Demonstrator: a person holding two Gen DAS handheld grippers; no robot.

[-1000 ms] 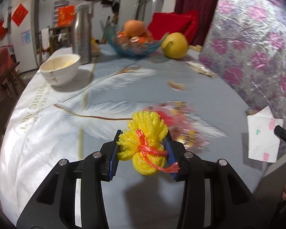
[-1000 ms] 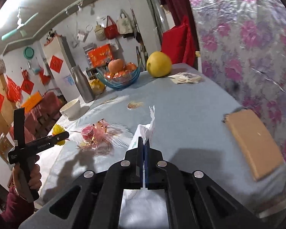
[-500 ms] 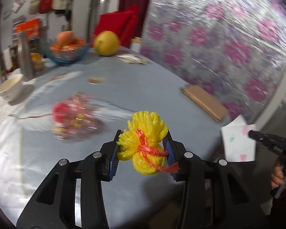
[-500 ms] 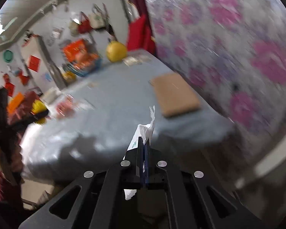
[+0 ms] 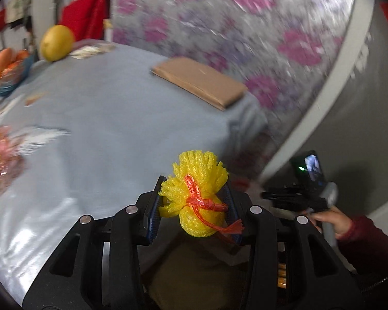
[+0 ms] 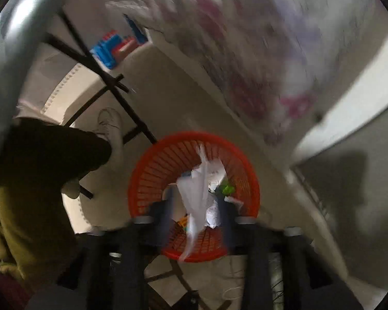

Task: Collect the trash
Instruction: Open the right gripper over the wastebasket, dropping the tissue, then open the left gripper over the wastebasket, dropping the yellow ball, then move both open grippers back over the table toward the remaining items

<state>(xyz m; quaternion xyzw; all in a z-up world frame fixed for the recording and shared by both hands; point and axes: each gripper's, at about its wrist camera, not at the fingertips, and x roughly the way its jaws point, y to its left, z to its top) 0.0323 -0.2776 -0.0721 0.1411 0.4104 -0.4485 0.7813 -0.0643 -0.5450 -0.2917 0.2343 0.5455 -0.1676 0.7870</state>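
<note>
Gripping the yellow foam net (image 5: pixel 198 201) in my left tool (image 5: pixel 194 213); my right tool (image 6: pixel 196 214), fingers apart, frames white tissue (image 6: pixel 198 196) above the orange basket (image 6: pixel 147 170).

Black hand-held gripper (image 5: pixel 194 214), silver screws

The right tool (image 6: pixel 196 204) has swung from the table, opened, over the orange basket (image 6: pixel 152 170), tissue (image 6: pixel 198 193) loose.

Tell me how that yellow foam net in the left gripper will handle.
The yellow foam net is probably very light and squashy: its frayed mesh bulges between the left gripper pads. The red tie bunches it, so it likely won't unroll, and shouldn't slip.
</note>
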